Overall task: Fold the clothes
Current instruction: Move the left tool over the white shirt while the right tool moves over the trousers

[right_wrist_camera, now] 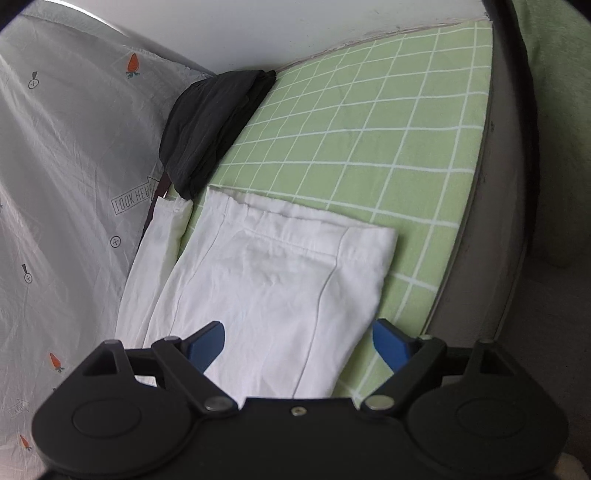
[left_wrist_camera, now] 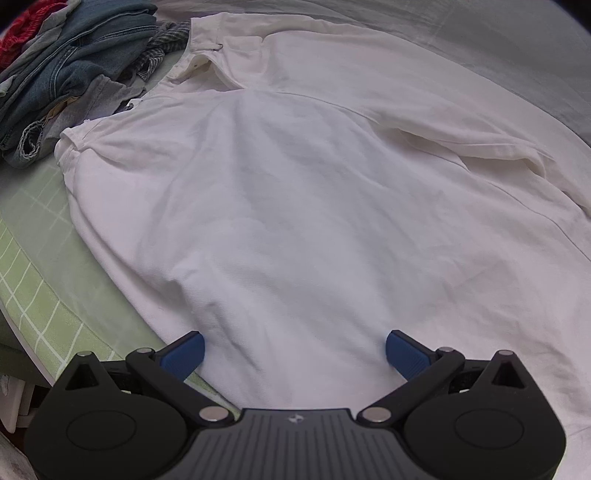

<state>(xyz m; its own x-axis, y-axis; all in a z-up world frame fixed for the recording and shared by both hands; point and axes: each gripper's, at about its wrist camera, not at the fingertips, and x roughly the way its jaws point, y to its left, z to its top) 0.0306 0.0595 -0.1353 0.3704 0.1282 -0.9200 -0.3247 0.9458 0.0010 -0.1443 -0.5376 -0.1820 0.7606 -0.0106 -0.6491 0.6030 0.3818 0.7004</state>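
Shirt (left_wrist_camera: 295, 206) spread flat on the bed (right_wrist_camera: 369, 140), both tongs apart over it.

Your left gripper (left_wrist_camera: 294, 352) hovers above the shirt's body; your right gripper (right_wrist_camera: 297, 345) above its hem end, gripping nothing, likely placed for a fold.

Shirt (left_wrist_camera: 295, 206) on bed (right_wrist_camera: 369, 147), clothes pile (left_wrist_camera: 66, 74) prob. left.

Bed covered by green sheet (right_wrist_camera: 369, 155) with white grid lines. Grey quilt (right_wrist_camera: 66, 166) printed with carrots and "LOOK HERE" arrows bunched along one side. White wall (right_wrist_camera: 295, 29) behind the bed. Light soft, even, no hard shadows.
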